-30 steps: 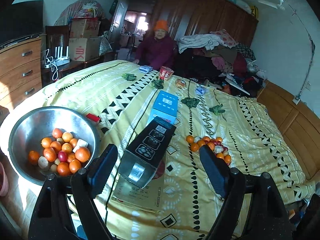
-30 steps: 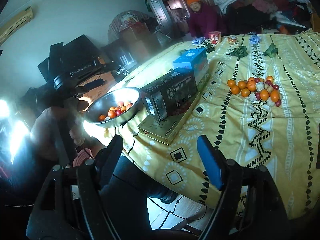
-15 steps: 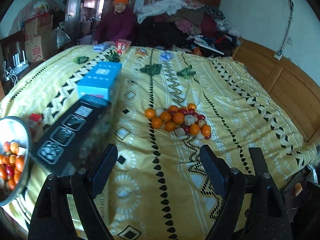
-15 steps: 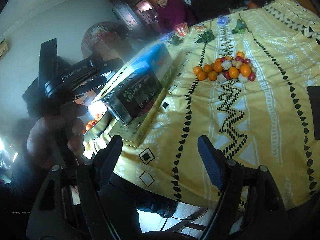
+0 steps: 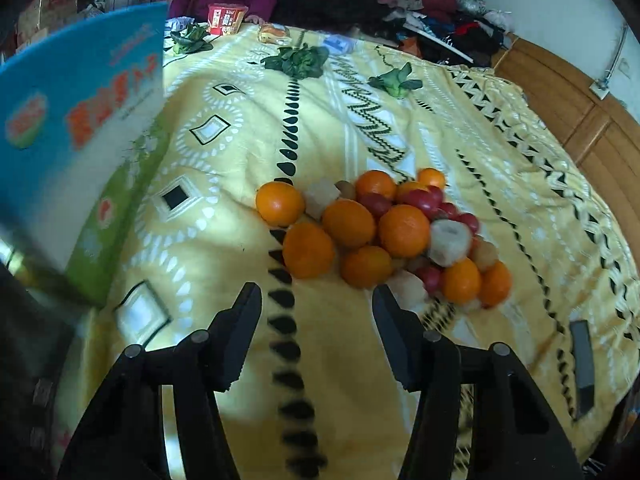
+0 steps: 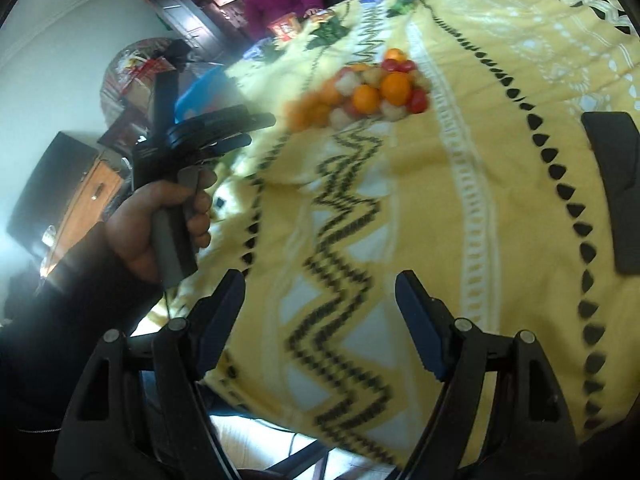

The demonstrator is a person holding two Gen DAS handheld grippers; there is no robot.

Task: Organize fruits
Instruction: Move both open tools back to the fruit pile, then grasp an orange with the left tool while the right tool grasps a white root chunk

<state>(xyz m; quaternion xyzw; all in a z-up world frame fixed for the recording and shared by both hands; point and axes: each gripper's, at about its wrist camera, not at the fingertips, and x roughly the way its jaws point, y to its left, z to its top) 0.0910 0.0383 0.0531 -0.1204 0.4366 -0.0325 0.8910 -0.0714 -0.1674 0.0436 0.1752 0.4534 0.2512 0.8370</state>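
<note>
Heap of orange mandarins, red cherry tomatoes and pale peeled chunks sits on yellow patterned bedspread, apparently all unsorted.
Left gripper wide, empty, just short of nearest mandarin.
Right gripper wide, empty, well back.
Sorting not begun here.

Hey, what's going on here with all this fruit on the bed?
A person holds a two-finger gripper in each hand over a yellow patterned bedspread. The left gripper, open and empty, points at a pile of oranges, small red fruits and pale peeled pieces, just short of it. The right gripper is open and empty too, farther from the pile.
</note>
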